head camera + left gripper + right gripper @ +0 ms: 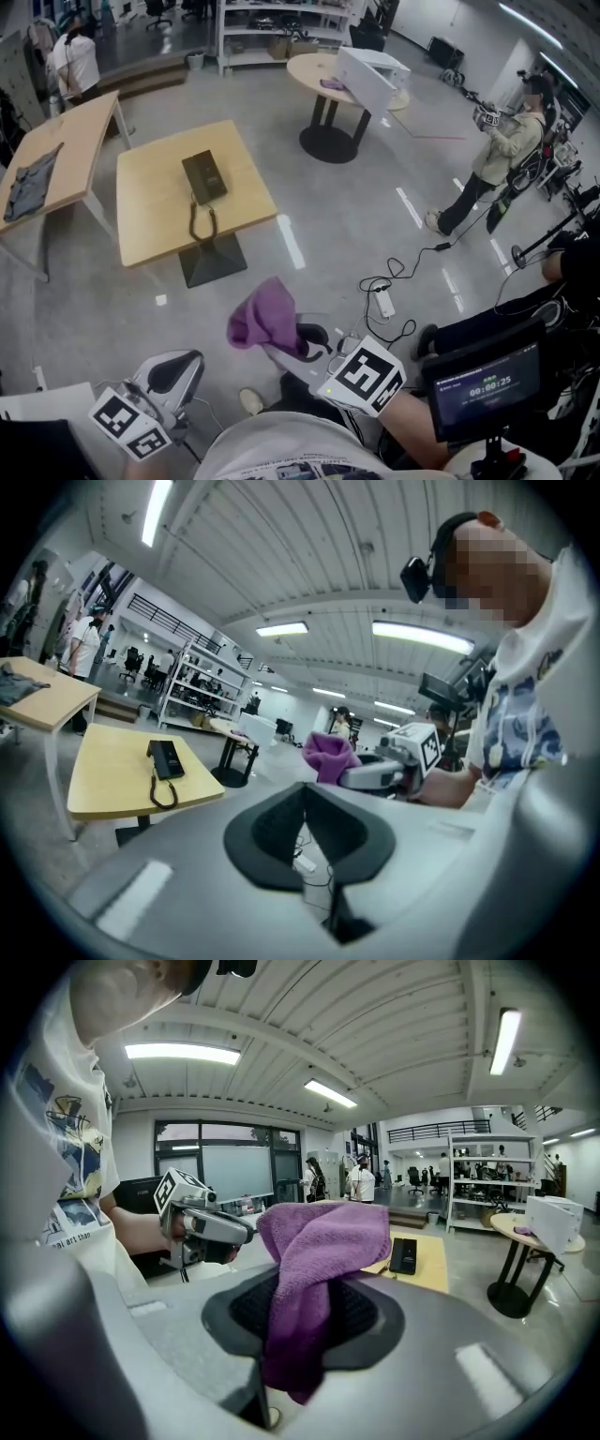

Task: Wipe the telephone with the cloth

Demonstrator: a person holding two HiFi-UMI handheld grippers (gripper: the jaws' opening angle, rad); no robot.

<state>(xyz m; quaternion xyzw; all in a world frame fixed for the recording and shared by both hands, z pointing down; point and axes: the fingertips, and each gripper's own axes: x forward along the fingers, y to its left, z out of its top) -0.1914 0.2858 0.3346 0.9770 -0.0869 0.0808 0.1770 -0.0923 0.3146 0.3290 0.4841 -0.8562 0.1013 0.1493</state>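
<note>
The black telephone (204, 176) lies on a square wooden table (150, 216) some way ahead, its coiled cord trailing to the near edge; it is also in the left gripper view (167, 758) and the right gripper view (404, 1254). My right gripper (307, 341) is shut on a purple cloth (265, 319), which bunches above the jaws and hangs below them (314, 1269). My left gripper (178, 371) is held low at the left, its jaws closed together with nothing between them (305, 791). Both grippers are well short of the table.
A long wooden table (75, 141) with a grey garment (28, 183) stands at the left. A round table (323, 70) carries a white box (370, 75). A power strip (384, 302) and cables lie on the floor. A person (497, 155) stands at the right.
</note>
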